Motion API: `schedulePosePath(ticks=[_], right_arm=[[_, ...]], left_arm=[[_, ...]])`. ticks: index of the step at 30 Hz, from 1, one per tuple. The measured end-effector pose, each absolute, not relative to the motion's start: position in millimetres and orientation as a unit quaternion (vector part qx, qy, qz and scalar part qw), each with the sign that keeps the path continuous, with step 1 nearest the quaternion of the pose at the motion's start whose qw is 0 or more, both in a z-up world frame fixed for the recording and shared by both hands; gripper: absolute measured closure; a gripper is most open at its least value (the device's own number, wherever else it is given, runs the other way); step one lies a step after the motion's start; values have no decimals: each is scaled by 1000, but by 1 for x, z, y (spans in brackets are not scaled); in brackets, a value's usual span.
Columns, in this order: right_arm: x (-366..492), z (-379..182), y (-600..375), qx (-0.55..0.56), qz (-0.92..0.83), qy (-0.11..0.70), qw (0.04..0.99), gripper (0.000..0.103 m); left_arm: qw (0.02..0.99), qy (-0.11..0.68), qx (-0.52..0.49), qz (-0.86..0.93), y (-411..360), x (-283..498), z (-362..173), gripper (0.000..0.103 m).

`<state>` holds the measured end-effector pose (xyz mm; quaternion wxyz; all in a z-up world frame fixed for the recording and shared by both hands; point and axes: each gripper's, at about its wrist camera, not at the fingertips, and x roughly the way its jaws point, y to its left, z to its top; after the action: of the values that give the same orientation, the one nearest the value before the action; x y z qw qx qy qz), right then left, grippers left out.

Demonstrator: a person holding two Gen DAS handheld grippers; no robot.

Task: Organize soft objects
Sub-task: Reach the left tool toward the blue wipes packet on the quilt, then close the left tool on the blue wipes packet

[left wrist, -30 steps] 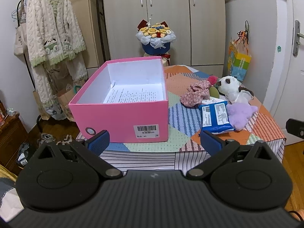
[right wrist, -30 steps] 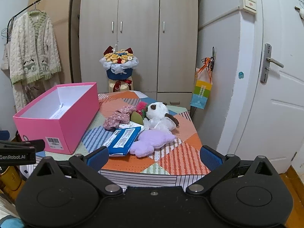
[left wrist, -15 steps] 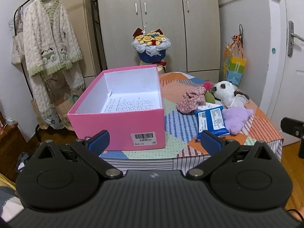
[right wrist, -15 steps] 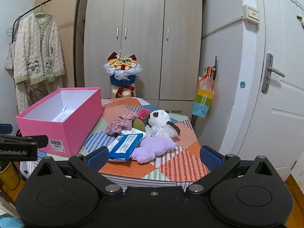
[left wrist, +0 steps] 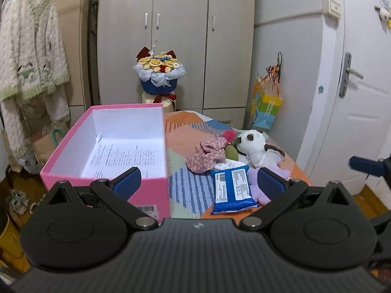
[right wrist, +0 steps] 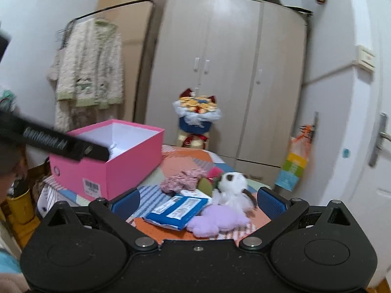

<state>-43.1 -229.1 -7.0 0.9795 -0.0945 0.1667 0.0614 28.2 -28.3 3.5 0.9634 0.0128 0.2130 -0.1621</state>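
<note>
An open pink box (left wrist: pixel 105 171) (right wrist: pixel 127 161) with printed paper inside stands on the left of the patchwork table (left wrist: pixel 185 131). To its right lie a pink floral cloth (left wrist: pixel 207 155) (right wrist: pixel 183 182), a blue packet (left wrist: pixel 232 189) (right wrist: pixel 178 207), a white and brown plush dog (left wrist: pixel 254 146) (right wrist: pixel 232 188) and a lilac plush (right wrist: pixel 215 222). My left gripper (left wrist: pixel 199 182) hovers open above the table's near edge. My right gripper (right wrist: pixel 198 201) is open too, over the packet and plush, holding nothing.
A flower bouquet (left wrist: pixel 158 73) stands behind the table before the wardrobe (left wrist: pixel 176 36). A knitted cardigan (left wrist: pixel 27 58) hangs on a rack at left. A colourful gift bag (left wrist: pixel 266 105) hangs by the white door (left wrist: pixel 354 97) at right.
Both grippers have risen and moved closer over the table. The left one now overlaps the box's front edge; the right one has tilted and swung toward the toys.
</note>
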Motion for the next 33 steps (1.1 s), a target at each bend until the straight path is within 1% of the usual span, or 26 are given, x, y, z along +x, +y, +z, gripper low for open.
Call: schedulePosePath(ticks=[5, 7, 8, 10, 11, 15, 16, 17, 19, 24, 28, 31, 32, 33], right_arm=[[-11, -28, -233, -97, 107, 201, 969, 0], [3, -37, -235, -97, 122, 213, 965, 1], [9, -42, -236, -98, 127, 217, 963, 1], [19, -50, -236, -106, 139, 222, 959, 2], [25, -54, -236, -110, 147, 225, 957, 5], [49, -71, -239, -103, 168, 240, 951, 8], [55, -75, -240, -104, 173, 242, 949, 11], [60, -79, -239, -108, 176, 242, 948, 14], [70, -86, -238, -117, 180, 243, 946, 16], [88, -97, -235, -123, 196, 256, 939, 18], [96, -101, -239, -107, 214, 262, 935, 19], [99, -105, -238, -107, 230, 271, 929, 26], [98, -107, -237, -110, 232, 273, 927, 26], [99, -108, -236, -111, 233, 271, 927, 26]], left_arm=[[948, 246, 18, -201, -52, 57, -9, 4], [937, 270, 17, -222, -62, 72, -17, 13], [931, 281, 13, -233, -66, 79, -20, 15], [919, 305, 5, -249, -73, 92, -28, 19], [913, 317, 2, -258, -77, 99, -32, 21], [892, 355, 6, -281, -94, 125, -52, 26], [887, 364, 10, -285, -98, 131, -57, 28], [882, 374, 13, -288, -102, 137, -61, 28], [873, 396, 17, -284, -108, 152, -72, 28], [862, 432, 3, -265, -110, 179, -90, 28], [847, 458, -14, -269, -109, 189, -102, 28], [845, 462, -22, -269, -108, 188, -108, 29], [846, 461, -20, -267, -109, 187, -108, 29], [848, 458, -20, -265, -109, 185, -108, 34]])
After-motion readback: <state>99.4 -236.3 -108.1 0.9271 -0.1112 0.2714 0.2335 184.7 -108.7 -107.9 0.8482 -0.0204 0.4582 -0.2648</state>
